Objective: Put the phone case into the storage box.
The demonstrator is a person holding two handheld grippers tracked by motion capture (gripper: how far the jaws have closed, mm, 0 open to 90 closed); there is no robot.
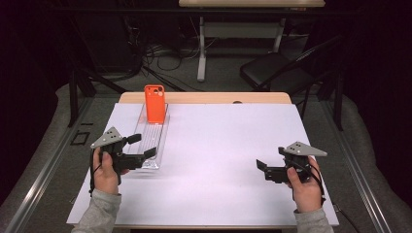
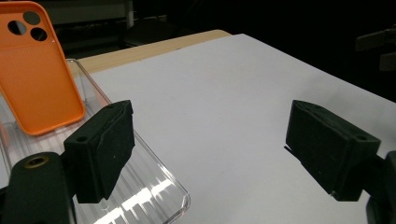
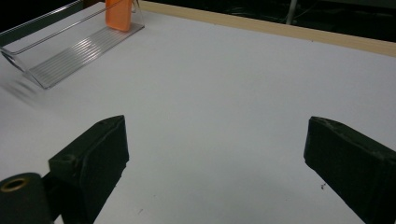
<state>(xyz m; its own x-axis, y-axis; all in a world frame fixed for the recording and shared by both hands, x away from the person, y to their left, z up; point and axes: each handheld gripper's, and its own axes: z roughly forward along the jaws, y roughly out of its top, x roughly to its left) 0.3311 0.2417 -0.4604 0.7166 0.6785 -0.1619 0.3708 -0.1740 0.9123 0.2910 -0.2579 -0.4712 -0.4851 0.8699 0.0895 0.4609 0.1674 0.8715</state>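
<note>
White paper covers the wooden table (image 1: 204, 98) where I work, with dark floor, cables and a folding chair (image 1: 277, 70) beyond its far edge. My landmark is a long clear plastic tray (image 1: 154, 133) with a ribbed floor, lying left of the table's middle and running away from me. At the far end of that tray an orange phone case (image 1: 155, 103) stands on its short edge, leaning back, its camera cut-outs at the top.

My left gripper (image 1: 143, 145) sits at the near end of the tray. Its jaws are spread wide with nothing between them; in the left gripper view one jaw hangs over the tray's near corner and the other over bare paper. My right gripper (image 1: 261, 166) is well to the right of the tray, over bare paper, jaws likewise spread and empty, pointing towards the tray.

I judge the case to be light, thin and somewhat flexible, probably soft plastic or silicone with a fine dotted texture, so it should not slip much but could bend or tip if nudged. The best hold looks to be across its two long side edges, near the middle. The tray looks rigid, smooth and light, likely to slide on the paper; its low side walls give me a place to steady it.
</note>
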